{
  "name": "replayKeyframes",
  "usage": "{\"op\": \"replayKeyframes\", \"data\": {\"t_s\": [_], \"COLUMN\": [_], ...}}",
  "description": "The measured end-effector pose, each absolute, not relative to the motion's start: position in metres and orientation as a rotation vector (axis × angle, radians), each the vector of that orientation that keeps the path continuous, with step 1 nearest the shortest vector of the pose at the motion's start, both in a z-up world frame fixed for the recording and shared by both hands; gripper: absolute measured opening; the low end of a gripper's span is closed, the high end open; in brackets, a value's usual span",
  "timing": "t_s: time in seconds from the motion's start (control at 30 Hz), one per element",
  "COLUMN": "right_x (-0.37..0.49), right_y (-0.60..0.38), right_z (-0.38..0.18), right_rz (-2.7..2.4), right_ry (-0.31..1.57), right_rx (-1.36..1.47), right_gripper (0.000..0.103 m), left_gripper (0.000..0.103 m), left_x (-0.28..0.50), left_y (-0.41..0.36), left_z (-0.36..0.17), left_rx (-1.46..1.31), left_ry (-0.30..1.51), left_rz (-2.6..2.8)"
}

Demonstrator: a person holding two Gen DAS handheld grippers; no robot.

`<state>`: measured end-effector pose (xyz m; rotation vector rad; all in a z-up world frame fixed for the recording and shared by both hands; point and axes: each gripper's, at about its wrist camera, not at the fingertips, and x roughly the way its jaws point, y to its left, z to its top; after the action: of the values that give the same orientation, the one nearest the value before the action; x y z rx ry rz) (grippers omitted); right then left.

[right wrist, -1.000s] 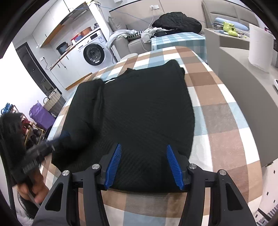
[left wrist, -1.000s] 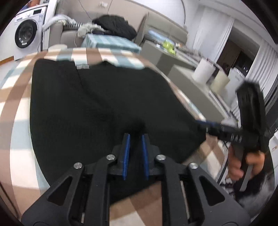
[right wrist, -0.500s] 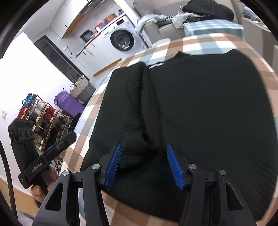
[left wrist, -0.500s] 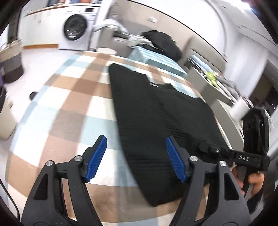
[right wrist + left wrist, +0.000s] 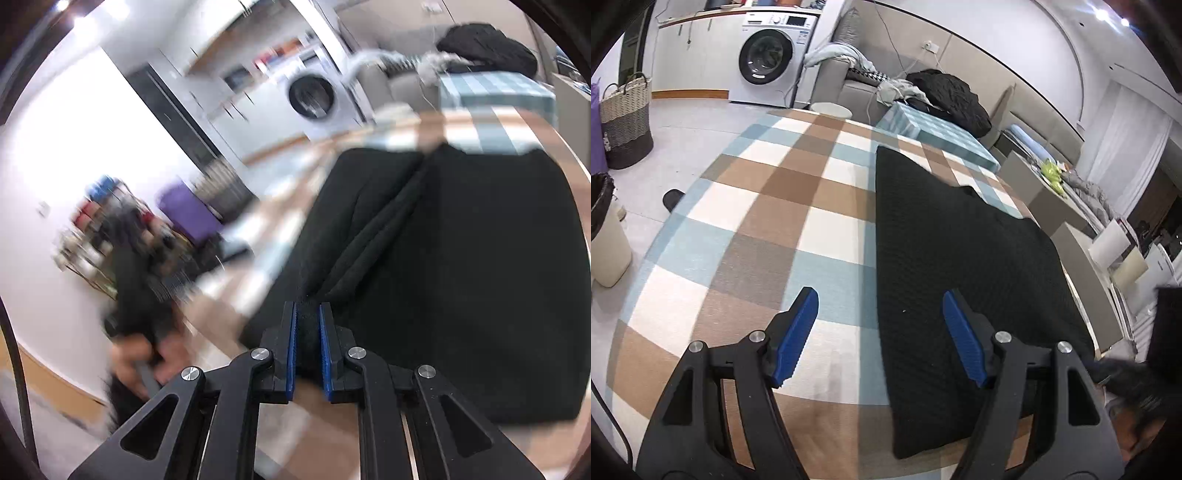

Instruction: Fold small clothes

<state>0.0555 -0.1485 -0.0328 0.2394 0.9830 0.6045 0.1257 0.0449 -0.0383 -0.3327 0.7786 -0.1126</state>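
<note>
A black knit garment (image 5: 960,251) lies flat on the checked tablecloth (image 5: 768,221), one side folded in lengthwise. My left gripper (image 5: 878,299) is open and hovers over the garment's left edge near its front corner, with nothing pinched. In the right wrist view the same garment (image 5: 461,240) fills the right half. My right gripper (image 5: 307,306) is closing, and its blue pads (image 5: 291,343) press on a bunched ridge of the black fabric at the near edge. The view is blurred by motion. A hand (image 5: 136,354) holding the left gripper shows blurred at the left.
A washing machine (image 5: 768,55), a wicker basket (image 5: 626,122) and a bin (image 5: 605,236) stand on the floor to the left. Behind the table is a sofa with a dark clothes pile (image 5: 945,96) and a checked stool (image 5: 934,133).
My left gripper let go of the garment, opened and swung left to its left edge. My right gripper moved left onto the folded ridge and closed on it.
</note>
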Motion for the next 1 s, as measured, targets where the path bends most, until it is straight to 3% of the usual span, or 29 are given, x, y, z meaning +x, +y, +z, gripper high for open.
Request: {"op": "replayKeyframes", "data": {"t_s": [0.1,0.23,0.57,0.7,0.83,1.0], "right_x": [0.064,0.083,0.198,0.219,0.204,0.22], "right_y": [-0.152,-0.157,-0.147,-0.132,-0.135,-0.156], "right_z": [-0.061,-0.057,-0.072,-0.062,-0.025,-0.049], "right_rz": [0.558,0.567,0.441,0.405,0.442,0.315], "right_ry": [1.09,1.061,1.061,1.029,0.877,0.967], "right_rx": [0.238,0.307,0.468,0.399,0.329,0.296], "right_gripper": [0.013,0.038,0.039,0.008,0.007,0.008], "left_gripper": [0.068,0.068,0.068,0.068,0.068,0.068], "left_x": [0.13,0.127,0.121,0.121,0.121,0.128], "left_y": [0.032,0.018,0.022,0.028,0.033,0.029], "left_z": [-0.045,-0.052,-0.06,-0.057,-0.051,-0.06], "left_rx": [-0.305,-0.245,-0.245,-0.253,-0.256,-0.241], "left_ry": [0.806,0.833,0.869,0.864,0.849,0.882], "left_rz": [-0.141,-0.158,-0.142,-0.123,-0.118,-0.126]}}
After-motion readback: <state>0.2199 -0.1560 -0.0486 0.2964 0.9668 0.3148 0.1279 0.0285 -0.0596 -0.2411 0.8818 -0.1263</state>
